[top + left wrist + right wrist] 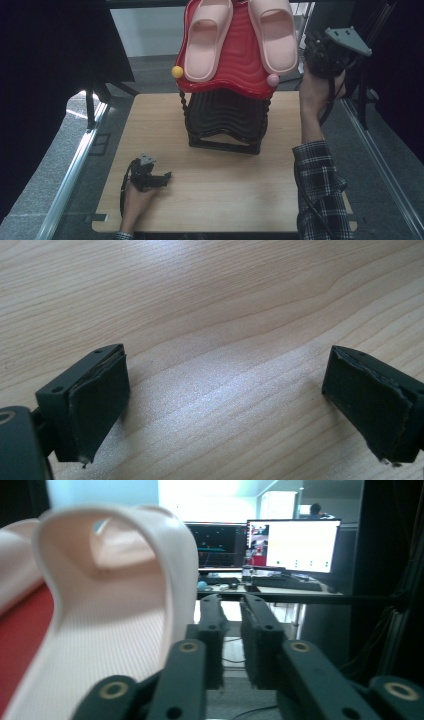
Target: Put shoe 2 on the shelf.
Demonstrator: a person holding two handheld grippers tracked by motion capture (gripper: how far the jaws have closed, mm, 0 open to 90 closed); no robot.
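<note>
Two pink slippers lie side by side on the red top shelf [240, 67] of a shoe rack, the left slipper [207, 37] and the right slipper [275, 32]. My right gripper [311, 50] is held up in the air just to the right of the right slipper. In the right gripper view its jaws [232, 602] stand almost together with nothing between them, and the slipper's strap [115, 610] rises close on their left. My left gripper [166, 176] rests low on the wooden table [225, 195] at the front left, its jaws [225, 390] wide open over bare wood.
The rack's black lower tiers [227, 120] stand at the table's far middle. A yellow knob [177, 71] and a pink knob [273, 80] cap its front posts. Metal rails run along both sides of the table. Monitors [292, 545] on a desk sit beyond the right gripper.
</note>
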